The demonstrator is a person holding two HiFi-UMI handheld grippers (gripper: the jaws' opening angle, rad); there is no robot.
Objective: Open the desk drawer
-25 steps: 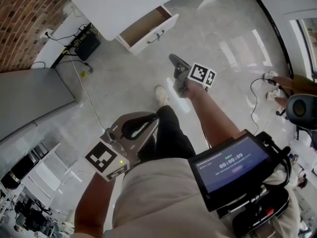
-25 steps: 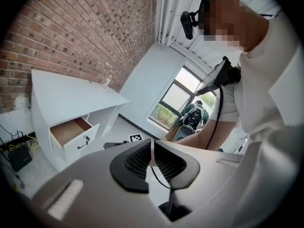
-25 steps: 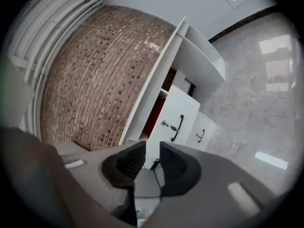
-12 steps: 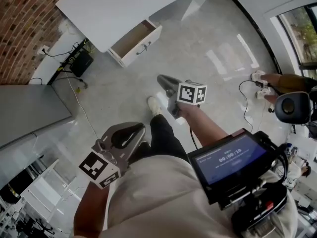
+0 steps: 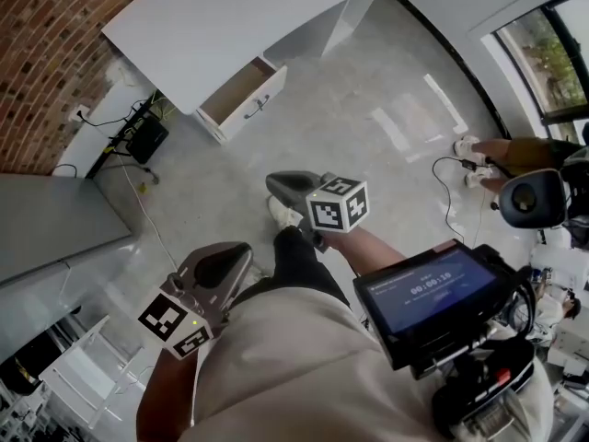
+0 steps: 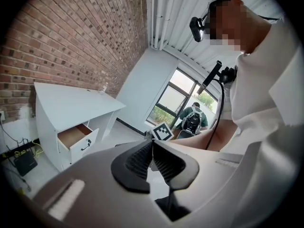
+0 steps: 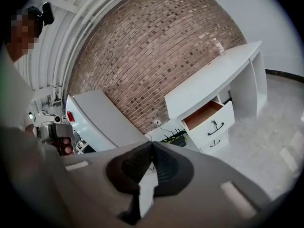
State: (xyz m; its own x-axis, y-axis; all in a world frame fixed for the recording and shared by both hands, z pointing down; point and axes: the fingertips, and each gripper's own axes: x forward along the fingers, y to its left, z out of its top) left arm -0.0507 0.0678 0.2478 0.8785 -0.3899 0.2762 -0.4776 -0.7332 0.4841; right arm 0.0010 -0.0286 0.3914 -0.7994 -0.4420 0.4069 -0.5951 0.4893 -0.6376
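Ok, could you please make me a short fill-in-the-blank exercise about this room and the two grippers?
1. The upper drawer of the white desk stands ____.
2. The jaws of the left gripper and of the right gripper are both ____.
3. The wall behind the desk is built of ____.
Missing words: open; shut; brick.

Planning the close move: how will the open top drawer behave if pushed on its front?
Likely slides straight back rather than tipping: the drawer sits level in the white desk, partly out. Probably light: no contents show in its wooden interior. The flat front panel looks stiff enough to push anywhere.
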